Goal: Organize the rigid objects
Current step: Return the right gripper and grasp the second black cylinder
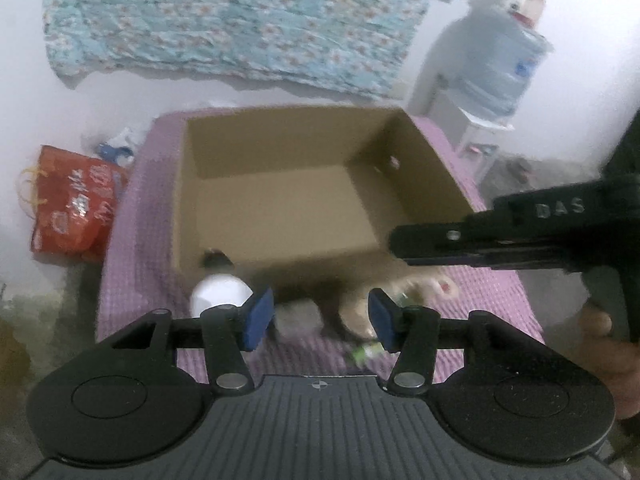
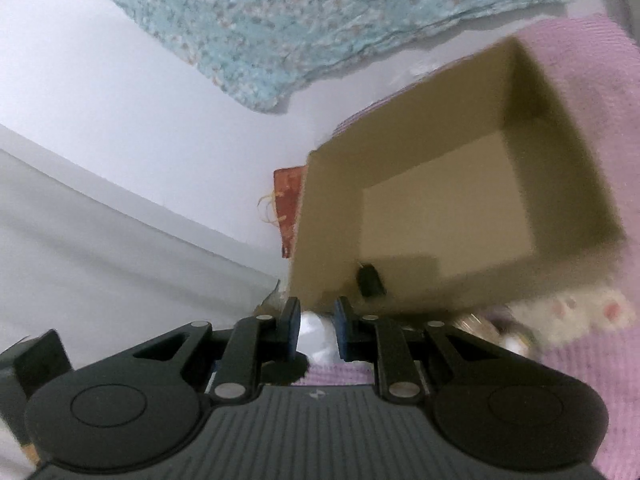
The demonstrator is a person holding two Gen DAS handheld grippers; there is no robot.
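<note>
1. Nearest me, my left gripper (image 1: 320, 318) has its fingers partly open and empty. Blurred small objects (image 1: 404, 300) lie on the purple surface (image 1: 132, 240) just beyond.
2. My right gripper (image 2: 317, 330) has its fingers nearly closed; something white (image 2: 316, 336) sits between them, though I cannot tell whether they grip it. If the hold is loose, it could drop short.
3. A white bottle (image 1: 220, 294) leans at the near wall of the cardboard box (image 1: 184, 184). That wall could catch whatever I carry in low.
4. The box floor looks mostly bare, with open room. In the left view, my right gripper crosses its near right corner, so the two could collide.
</note>
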